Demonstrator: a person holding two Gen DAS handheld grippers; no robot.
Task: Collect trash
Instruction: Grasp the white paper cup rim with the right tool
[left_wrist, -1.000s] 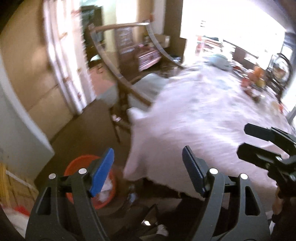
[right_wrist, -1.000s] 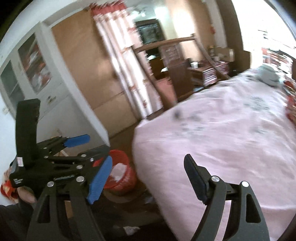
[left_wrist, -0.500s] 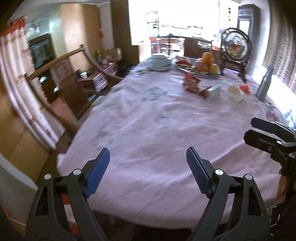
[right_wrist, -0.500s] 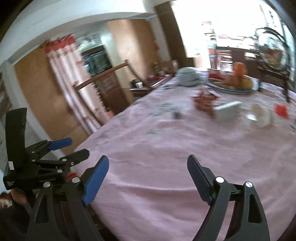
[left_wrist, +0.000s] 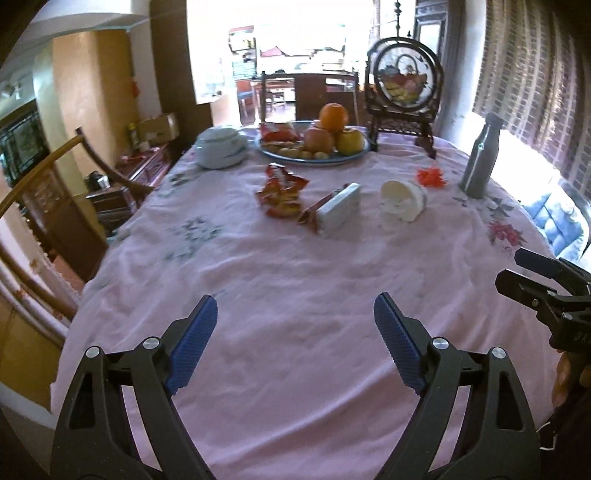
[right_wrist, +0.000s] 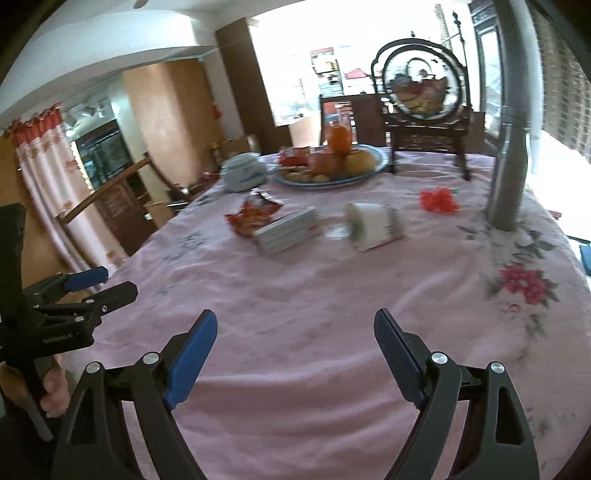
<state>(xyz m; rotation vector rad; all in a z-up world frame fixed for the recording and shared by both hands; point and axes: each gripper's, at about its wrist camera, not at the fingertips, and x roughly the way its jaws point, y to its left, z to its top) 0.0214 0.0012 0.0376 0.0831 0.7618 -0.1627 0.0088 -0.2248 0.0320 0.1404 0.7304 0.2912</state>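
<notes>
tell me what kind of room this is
Most likely a dining room in a home: a large table under a pink floral tablecloth, a plate of fruit near its far end, and a wooden chair at the side.

right claw (right_wrist: 295, 345) agape, tipped cup (right_wrist: 373, 226), wrapper (right_wrist: 251, 217)
</notes>
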